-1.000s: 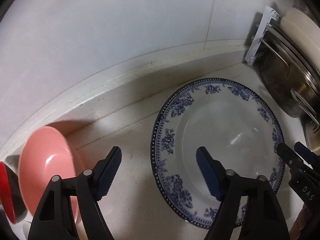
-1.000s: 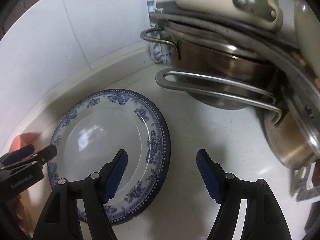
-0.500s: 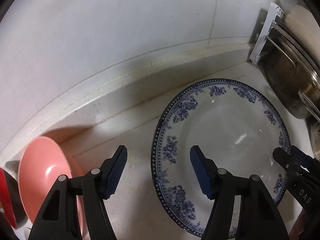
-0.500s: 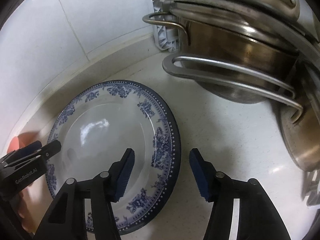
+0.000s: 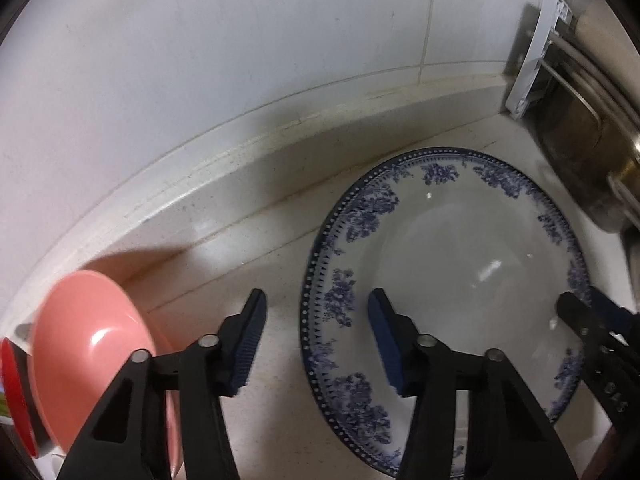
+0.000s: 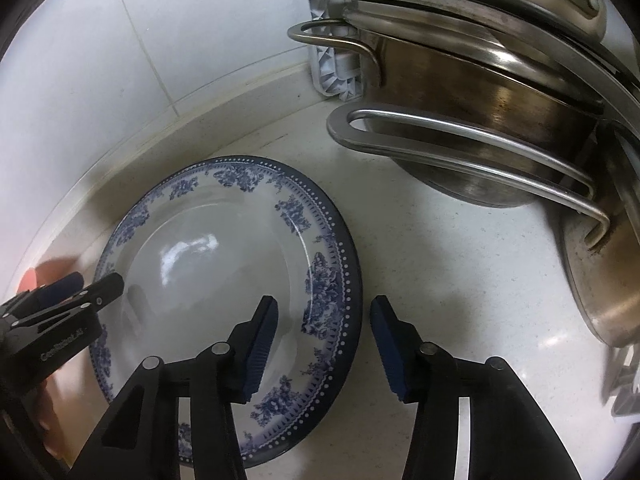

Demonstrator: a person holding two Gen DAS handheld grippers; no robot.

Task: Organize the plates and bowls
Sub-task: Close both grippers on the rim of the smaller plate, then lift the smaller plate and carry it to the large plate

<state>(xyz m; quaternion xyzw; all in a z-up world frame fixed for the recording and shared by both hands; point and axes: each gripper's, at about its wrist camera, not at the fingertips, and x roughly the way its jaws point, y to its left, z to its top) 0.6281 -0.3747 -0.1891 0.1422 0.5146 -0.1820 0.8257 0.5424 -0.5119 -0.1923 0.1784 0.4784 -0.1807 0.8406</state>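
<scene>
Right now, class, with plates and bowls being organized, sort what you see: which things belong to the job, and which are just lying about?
Part of the job:
blue-patterned plate
pink bowl

Just lying about:
steel pots
white rack
red-rimmed item, mostly cut off at the picture's edge

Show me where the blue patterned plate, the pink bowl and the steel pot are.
Plate (image 5: 472,264): left wrist view, on its bare white centre.
Pink bowl (image 5: 86,332): left wrist view, on its inner wall.
Steel pot (image 6: 472,96): right wrist view, on its side wall, right of the plate.
</scene>
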